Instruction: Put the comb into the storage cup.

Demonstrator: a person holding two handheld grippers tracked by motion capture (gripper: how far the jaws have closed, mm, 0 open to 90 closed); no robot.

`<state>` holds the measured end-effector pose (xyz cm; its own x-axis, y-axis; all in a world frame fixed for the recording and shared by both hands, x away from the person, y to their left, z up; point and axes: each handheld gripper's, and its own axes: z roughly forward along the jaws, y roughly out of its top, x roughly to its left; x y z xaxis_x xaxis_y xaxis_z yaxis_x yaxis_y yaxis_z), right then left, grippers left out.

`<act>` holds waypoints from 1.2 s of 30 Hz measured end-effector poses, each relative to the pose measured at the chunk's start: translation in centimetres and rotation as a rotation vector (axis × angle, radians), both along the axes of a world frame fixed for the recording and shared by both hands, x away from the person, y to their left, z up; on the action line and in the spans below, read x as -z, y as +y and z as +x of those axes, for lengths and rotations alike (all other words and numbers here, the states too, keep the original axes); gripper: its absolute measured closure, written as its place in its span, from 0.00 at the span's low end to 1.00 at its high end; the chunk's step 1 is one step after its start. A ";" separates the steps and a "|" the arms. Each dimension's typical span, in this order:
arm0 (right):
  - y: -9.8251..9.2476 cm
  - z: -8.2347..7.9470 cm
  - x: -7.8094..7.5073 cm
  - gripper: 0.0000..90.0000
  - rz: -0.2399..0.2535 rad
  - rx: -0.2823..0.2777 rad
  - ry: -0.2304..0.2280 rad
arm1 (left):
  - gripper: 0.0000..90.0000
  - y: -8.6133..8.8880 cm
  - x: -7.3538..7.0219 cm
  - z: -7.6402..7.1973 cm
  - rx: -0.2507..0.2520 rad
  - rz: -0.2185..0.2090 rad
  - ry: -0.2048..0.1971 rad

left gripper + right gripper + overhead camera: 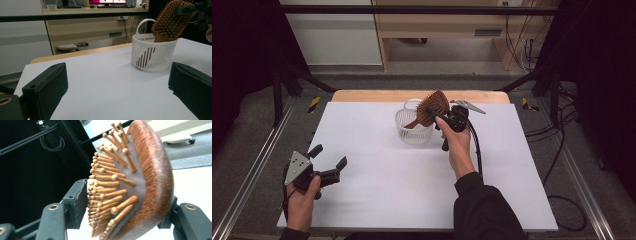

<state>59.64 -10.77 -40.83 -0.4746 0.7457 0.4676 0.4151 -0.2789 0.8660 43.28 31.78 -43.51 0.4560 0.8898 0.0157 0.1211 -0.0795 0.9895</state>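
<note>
Our left gripper (328, 163) idles agape at seven o'clock; right gripper (436, 116), part open, straddles the hairbrush (432, 107) standing in the basket (413, 131).

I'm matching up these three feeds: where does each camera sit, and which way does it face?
High view: above the person's side, facing forward and down on the table; both hands, left gripper, right gripper.
Left gripper view: low, across the table past its open jaws to the basket.
Right gripper view: hairbrush between its jaws.
Shared: the hairbrush.
</note>
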 end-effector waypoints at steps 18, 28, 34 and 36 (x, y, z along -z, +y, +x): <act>0.0 -0.3 -0.3 0.14 -0.036 -0.002 0.025 | 0.03 0.1 0.0 0.0 0.000 0.000 -0.001; -0.4 -0.9 -1.1 0.09 -0.129 0.028 0.000 | 0.03 0.2 0.0 0.0 -0.002 0.000 -0.001; -1.0 -1.6 -1.7 0.08 -0.192 0.031 -0.016 | 0.03 0.2 0.0 0.0 -0.002 -0.001 -0.002; -1.0 -1.8 -1.9 0.08 -0.218 0.032 -0.026 | 0.03 0.2 0.0 0.0 -0.002 -0.001 -0.002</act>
